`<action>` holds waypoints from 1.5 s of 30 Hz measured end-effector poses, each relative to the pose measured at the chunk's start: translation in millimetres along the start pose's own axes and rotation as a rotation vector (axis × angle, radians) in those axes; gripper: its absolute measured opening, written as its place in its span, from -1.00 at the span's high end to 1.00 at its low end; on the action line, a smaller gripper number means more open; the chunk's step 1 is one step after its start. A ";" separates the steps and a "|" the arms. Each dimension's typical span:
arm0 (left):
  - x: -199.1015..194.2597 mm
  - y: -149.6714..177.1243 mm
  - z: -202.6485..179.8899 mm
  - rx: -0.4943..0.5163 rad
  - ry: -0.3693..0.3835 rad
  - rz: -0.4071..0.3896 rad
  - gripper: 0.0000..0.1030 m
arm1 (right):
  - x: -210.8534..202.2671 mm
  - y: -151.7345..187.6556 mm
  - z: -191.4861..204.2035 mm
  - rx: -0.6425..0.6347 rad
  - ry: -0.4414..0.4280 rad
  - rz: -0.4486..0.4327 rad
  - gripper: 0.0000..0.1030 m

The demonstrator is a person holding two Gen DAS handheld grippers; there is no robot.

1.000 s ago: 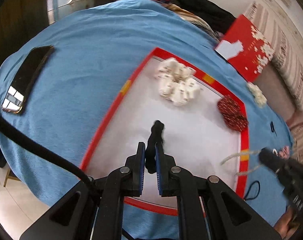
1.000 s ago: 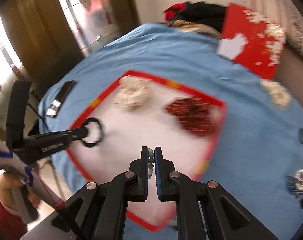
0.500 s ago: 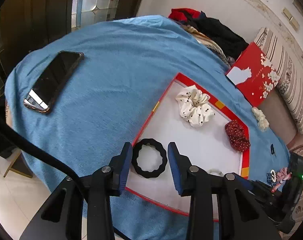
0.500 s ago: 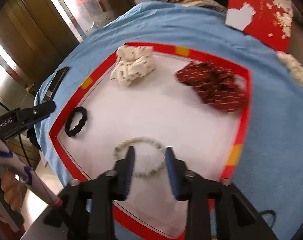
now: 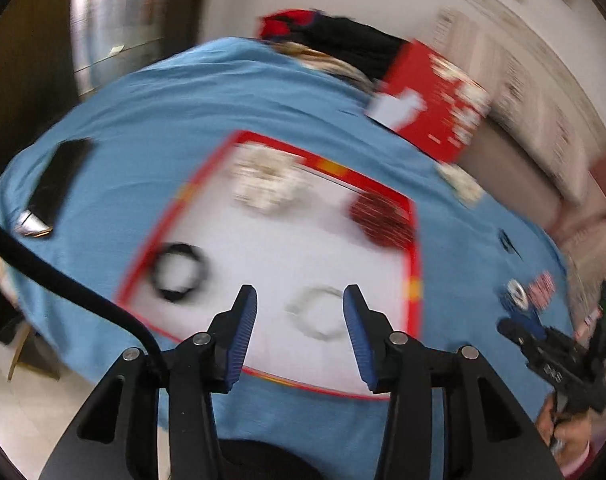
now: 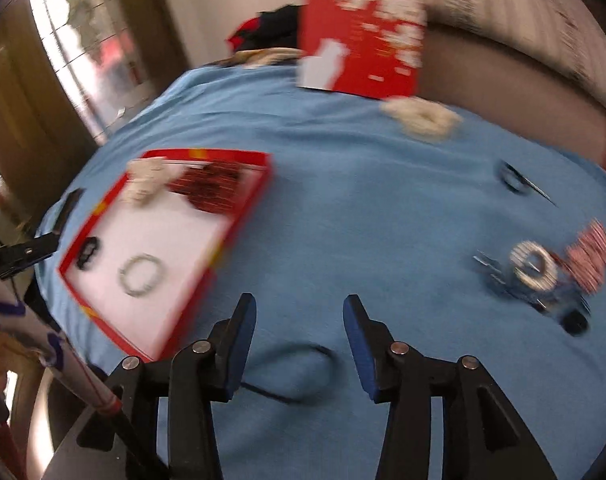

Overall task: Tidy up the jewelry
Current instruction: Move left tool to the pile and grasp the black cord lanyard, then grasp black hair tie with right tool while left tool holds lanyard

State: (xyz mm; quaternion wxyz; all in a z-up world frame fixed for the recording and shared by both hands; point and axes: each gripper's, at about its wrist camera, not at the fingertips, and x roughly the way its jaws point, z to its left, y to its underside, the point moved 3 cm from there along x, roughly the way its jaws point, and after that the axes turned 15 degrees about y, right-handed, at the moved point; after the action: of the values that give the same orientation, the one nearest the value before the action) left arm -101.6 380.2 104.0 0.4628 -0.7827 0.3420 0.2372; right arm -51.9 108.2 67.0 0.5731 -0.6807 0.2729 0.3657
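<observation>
A red-rimmed white tray [image 5: 413, 240] [image 6: 239, 224] lies on the blue cloth. In it lie a black ring scrunchie [image 5: 179, 272] [image 6: 87, 251], a pearl bracelet [image 5: 318, 312] [image 6: 141, 275], a white dotted scrunchie [image 5: 263, 184] [image 6: 145, 180] and a dark red scrunchie [image 5: 381, 220] [image 6: 207, 188]. My left gripper [image 5: 299, 320] is open and empty above the tray's near part. My right gripper [image 6: 299, 332] is open and empty over the cloth right of the tray, above a thin black hair tie [image 6: 291, 372]. Loose hair clips and ornaments [image 6: 543, 276] [image 5: 527, 296] lie at the right.
A phone [image 5: 55, 188] lies on the cloth at the left. A red gift box [image 6: 363, 56] [image 5: 431, 100] and a pile of clothes [image 5: 335, 44] stand at the back. A white scrunchie [image 6: 421, 118] and a dark clip [image 6: 515, 178] lie on the cloth.
Both grippers opened, leaving the black scrunchie and the pearl bracelet in the tray. Both then pulled back and swung right; the right gripper is now off the tray over the cloth.
</observation>
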 end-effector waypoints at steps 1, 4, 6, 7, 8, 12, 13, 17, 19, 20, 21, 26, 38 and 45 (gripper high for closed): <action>7.1 5.8 -14.7 0.034 0.024 0.021 0.15 | 0.0 6.6 -12.7 0.016 0.011 0.007 0.04; 36.9 30.3 -65.8 0.167 0.094 0.120 0.15 | -1.0 31.5 -55.1 0.068 0.045 0.030 0.04; 56.6 48.1 -93.2 0.257 0.134 0.200 0.15 | -0.9 50.1 -80.2 0.095 0.077 0.042 0.04; 68.2 58.6 -106.8 0.306 0.151 0.247 0.15 | -0.6 56.6 -89.6 0.107 0.091 0.046 0.04; 82.4 71.5 -120.2 0.364 0.160 0.303 0.15 | -1.3 64.4 -101.6 0.123 0.105 0.050 0.04; 124.4 104.4 -143.6 0.509 0.107 0.427 0.18 | -5.2 87.1 -142.0 0.215 0.130 0.066 0.04; 137.1 109.7 -145.5 0.523 0.079 0.452 0.29 | -7.2 91.5 -151.7 0.240 0.135 0.064 0.04; 156.9 102.9 -153.1 0.488 0.075 0.473 0.93 | -13.3 102.1 -176.0 0.301 0.146 0.052 0.04; 164.8 93.0 -157.8 0.392 0.165 0.495 0.94 | -14.7 106.9 -186.5 0.324 0.152 0.043 0.04; 171.2 85.4 -164.4 0.373 0.169 0.485 0.94 | -14.5 108.7 -188.3 0.330 0.154 0.042 0.04; 175.9 82.1 -169.4 0.367 0.168 0.481 0.94 | -13.0 110.7 -192.8 0.340 0.156 0.041 0.04; 212.2 36.5 -198.2 0.278 0.180 0.416 0.94 | -4.9 119.3 -207.6 0.400 0.149 0.062 0.04; 196.3 34.6 -182.6 0.254 0.138 0.374 0.19 | 2.1 124.2 -258.7 0.499 0.147 0.052 0.04; 219.8 62.0 -180.5 0.360 0.085 0.420 0.19 | 11.7 93.4 -279.9 0.497 0.167 0.032 -0.04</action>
State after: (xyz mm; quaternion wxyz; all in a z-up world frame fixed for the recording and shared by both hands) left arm 5.1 129.8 0.8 0.5204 -0.6089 0.5527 0.2302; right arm -67.0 -183.7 24.5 0.6924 -0.5425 0.4115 0.2388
